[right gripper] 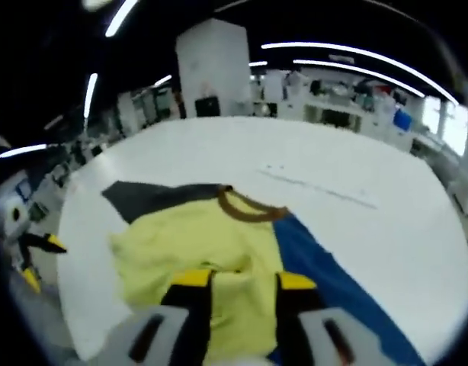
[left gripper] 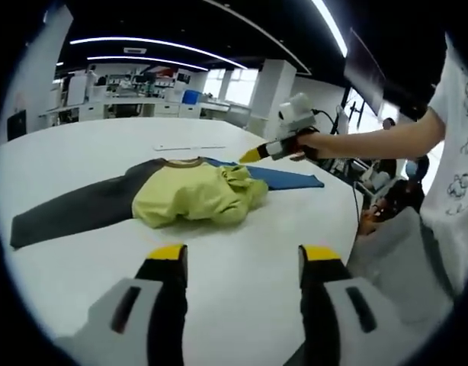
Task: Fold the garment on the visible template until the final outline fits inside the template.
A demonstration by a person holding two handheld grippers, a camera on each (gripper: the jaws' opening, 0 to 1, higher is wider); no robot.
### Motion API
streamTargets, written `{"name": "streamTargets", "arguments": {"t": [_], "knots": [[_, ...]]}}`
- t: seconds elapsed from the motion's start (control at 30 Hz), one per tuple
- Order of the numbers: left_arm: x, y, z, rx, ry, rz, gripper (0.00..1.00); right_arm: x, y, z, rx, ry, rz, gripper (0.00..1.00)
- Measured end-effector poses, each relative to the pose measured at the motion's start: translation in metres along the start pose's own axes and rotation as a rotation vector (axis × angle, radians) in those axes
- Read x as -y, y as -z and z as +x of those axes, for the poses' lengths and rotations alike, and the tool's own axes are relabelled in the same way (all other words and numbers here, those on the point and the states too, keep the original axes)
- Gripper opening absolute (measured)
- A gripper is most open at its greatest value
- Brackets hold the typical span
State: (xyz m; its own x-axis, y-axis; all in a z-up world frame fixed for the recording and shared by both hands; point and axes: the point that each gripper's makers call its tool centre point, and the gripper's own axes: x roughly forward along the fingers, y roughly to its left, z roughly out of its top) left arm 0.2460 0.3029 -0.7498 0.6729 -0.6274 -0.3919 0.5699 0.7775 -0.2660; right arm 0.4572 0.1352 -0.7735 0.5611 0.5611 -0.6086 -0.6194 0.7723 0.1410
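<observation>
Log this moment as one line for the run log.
left gripper: open, above table | right gripper: open, over garment | garment: yellow body bunched, sleeves spread

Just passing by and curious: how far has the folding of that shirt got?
Early stage. The yellow body of the shirt is bunched up in the middle. The grey sleeve and blue sleeve both lie spread out on the white table. The right hand-held gripper hovers over the yellow part, jaws apart; the left hand-held gripper is open and holds nothing. Sleeves remain unfolded.
</observation>
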Motion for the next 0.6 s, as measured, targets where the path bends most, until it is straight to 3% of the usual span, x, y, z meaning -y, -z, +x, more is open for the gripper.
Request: {"name": "streamTargets", "arguments": {"t": [0.1, 0.27, 0.37, 0.43, 0.6], "knots": [[0.001, 0.001, 0.001, -0.001, 0.006, 0.0, 0.56, -0.01, 0.001, -0.004, 0.013, -0.014, 0.048, 0.39], [0.002, 0.0, 0.001, 0.0, 0.011, 0.001, 0.56, -0.025, 0.005, -0.004, 0.021, -0.034, 0.091, 0.41], [0.002, 0.001, 0.001, 0.0, 0.013, 0.001, 0.56, -0.035, 0.009, -0.001, 0.023, -0.062, 0.194, 0.42], [0.003, 0.001, 0.002, 0.0, 0.014, -0.001, 0.56, -0.035, 0.013, 0.003, 0.021, -0.061, 0.184, 0.38], [0.004, 0.004, 0.001, -0.001, 0.017, -0.006, 0.55, -0.047, 0.026, 0.009, -0.02, -0.085, 0.256, 0.28]]}}
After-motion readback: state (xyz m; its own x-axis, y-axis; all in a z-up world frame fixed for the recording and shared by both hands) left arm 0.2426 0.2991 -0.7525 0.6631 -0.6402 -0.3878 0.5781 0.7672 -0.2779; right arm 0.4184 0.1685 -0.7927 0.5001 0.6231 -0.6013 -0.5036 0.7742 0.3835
